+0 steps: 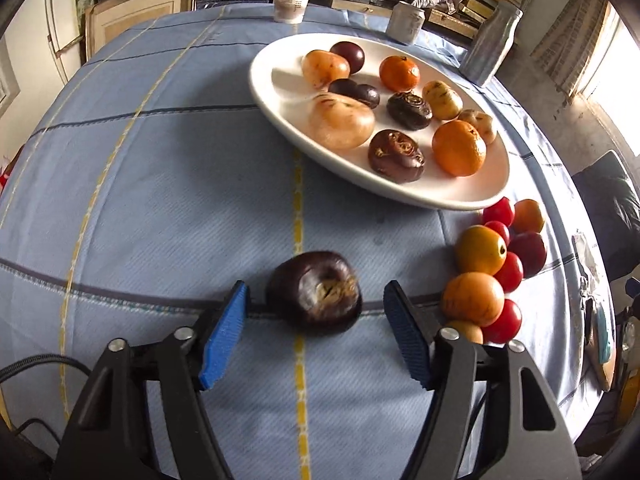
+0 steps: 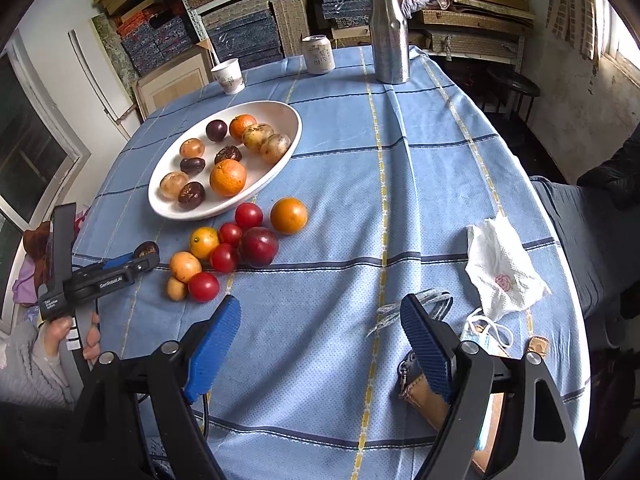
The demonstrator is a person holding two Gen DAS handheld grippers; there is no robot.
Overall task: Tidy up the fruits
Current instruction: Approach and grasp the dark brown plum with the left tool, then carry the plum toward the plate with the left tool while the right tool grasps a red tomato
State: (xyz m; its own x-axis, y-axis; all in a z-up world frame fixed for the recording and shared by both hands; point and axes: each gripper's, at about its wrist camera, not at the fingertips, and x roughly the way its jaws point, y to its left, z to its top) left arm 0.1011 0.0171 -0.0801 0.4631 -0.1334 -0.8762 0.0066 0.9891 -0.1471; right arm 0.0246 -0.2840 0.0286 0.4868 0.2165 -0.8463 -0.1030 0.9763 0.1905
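On plate [image 1: 460, 196]: approx ten fruits already sorted. Left gripper [image 1: 316, 300] jaws spread either side of dark fruit [image 1: 314, 292] on cloth [image 1: 160, 200], not pinching yet. Pile [image 2: 236, 248] by plate still loose, so roughly half left. Right gripper [image 2: 320, 316] spread, empty.

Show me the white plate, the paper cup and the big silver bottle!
white plate [image 2: 160, 200]: right wrist view, bare near rim.
paper cup [image 2: 229, 76]: right wrist view, its side.
silver bottle [image 2: 389, 36]: right wrist view, mid body.

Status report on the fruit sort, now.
Left gripper open around dark fruit, no contact. Right gripper open, empty. Path to plate clear.
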